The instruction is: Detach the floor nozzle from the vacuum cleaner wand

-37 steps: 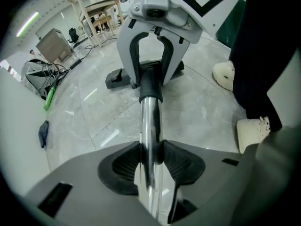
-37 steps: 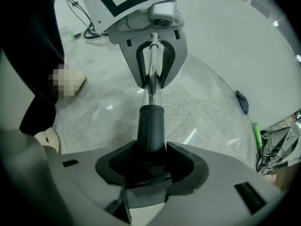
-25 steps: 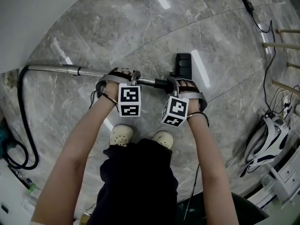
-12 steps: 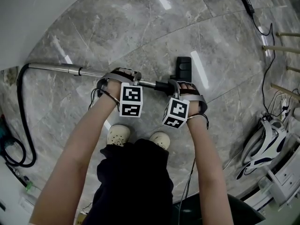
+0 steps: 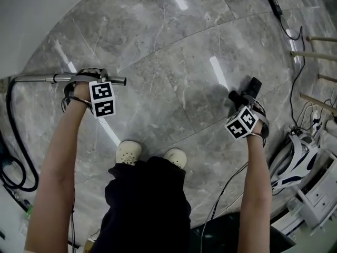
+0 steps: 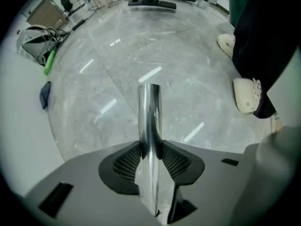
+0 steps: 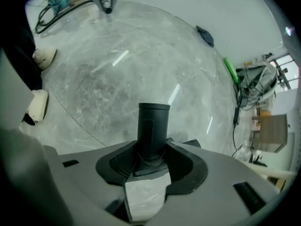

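Left gripper [image 6: 149,150] clenched on shiny chrome vacuum wand [image 5: 39,78], jaws just tightening on it, tube far left of the person's cream clog shoes [image 5: 129,152]. Right gripper [image 7: 151,154] grasped neck of black plastic floor nozzle [image 5: 253,87], detached, far right of shoes. Black hose [image 5: 11,104] left of shoes; black cable [image 5: 276,3] and white-and-blue appliance [image 5: 295,165] right of shoes; grey marble floor [image 5: 174,62] bare beyond shoes
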`<state>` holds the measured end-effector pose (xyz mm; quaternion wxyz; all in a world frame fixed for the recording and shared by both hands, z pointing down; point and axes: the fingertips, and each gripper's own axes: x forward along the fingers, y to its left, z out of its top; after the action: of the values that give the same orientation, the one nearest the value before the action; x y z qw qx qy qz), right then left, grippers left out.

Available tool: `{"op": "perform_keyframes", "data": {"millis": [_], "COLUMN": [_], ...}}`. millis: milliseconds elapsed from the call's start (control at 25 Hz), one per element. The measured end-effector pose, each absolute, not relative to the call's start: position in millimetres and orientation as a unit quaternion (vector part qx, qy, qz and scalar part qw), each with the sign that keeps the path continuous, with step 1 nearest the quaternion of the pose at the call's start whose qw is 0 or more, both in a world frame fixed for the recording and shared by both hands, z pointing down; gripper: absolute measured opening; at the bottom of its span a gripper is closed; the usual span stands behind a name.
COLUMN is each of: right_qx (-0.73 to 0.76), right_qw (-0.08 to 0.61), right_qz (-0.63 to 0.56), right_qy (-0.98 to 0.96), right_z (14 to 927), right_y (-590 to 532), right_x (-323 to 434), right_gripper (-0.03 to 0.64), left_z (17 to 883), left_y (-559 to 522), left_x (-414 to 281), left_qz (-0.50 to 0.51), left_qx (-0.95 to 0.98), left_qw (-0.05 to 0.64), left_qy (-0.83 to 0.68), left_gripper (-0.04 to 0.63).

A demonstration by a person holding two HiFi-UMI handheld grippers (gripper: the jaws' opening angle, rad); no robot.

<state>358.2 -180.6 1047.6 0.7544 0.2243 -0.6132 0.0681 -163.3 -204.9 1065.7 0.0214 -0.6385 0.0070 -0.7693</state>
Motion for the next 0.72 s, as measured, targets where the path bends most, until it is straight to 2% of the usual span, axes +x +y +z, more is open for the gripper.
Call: {"op": "perform_keyframes", "data": {"millis": [200, 440, 560, 720], "right_qx": [0.141, 0.161, 0.19, 0.258], "right_qw": [0.708, 0.605, 0.567, 0.489], "right_qz": [-0.047, -0.078, -0.039, 0.095], "right_qy": [-0.69, -0.776, -0.801, -0.828], "right_z": [1060, 1036, 1010, 951], "right_y": [-176, -195, -197, -189], "right_x": [263, 156, 133, 122], "right_gripper": [0.193, 0.187, 0.187, 0.187], "left_z": [1054, 1033, 1012, 964], "left_y": [-237, -248, -233, -208], "left_x": [-86, -21, -7, 9], "left_qz": [-0.691, -0.621, -0.595, -0.53], "left_qx": [-0.718, -0.777, -0.796, -0.826], "left_qw": [0.033, 0.023, -0.006, -0.104], "left_qy": [0.074, 0.101, 0.112, 0.163], "left_gripper": [0.15, 0.153, 0.162, 0.161]}}
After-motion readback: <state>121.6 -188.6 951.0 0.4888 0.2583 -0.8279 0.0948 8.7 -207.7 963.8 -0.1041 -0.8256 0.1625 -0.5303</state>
